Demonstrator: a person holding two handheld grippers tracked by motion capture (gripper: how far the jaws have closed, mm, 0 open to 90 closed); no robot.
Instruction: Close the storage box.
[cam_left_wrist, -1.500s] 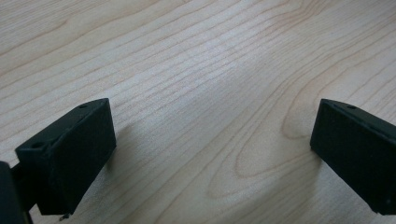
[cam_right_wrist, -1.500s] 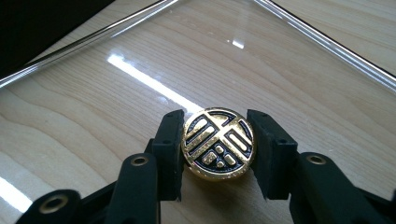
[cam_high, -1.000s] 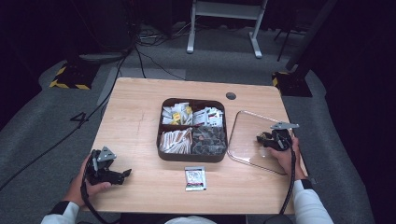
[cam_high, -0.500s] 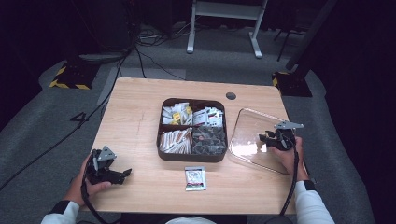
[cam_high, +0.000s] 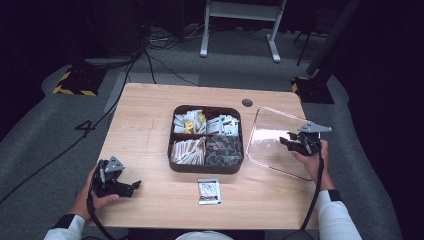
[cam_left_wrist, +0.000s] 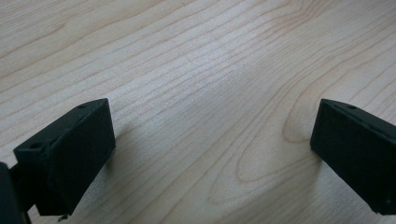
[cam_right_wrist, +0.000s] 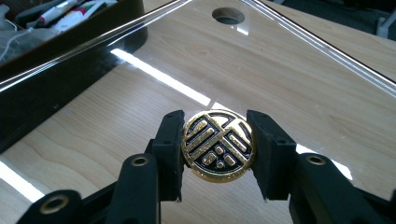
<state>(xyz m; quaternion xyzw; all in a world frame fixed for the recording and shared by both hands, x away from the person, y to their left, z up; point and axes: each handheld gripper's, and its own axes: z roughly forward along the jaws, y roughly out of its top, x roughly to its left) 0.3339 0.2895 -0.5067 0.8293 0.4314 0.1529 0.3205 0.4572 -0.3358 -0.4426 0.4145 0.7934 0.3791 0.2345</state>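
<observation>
- Since the earlier frame, we are lifting the clear lid (cam_high: 274, 142): its near side is rising off the table (cam_high: 145, 125) with the right tongs (cam_high: 291, 144), while the left tongs (cam_high: 131, 187) are staying put.
- Our right tongs are clamping the lid's round gold-and-black knob (cam_right_wrist: 217, 145), one jaw on each side of it, at a middling spread.
- The lid is hanging tilted around those tongs, its far edge near the tray (cam_high: 206, 167) of sachets, which is standing just to their left in the high view.
- Our left tongs are resting wide on bare wood, with nothing between the jaws; a loose sachet (cam_high: 209, 190) is lying well to their right.
- We are judging the grip risky: the knob is round and smooth, so the lid could be swinging or slipping out as we carry it.
- Its low edge could also be catching the tray rim and jolting the packets.
</observation>
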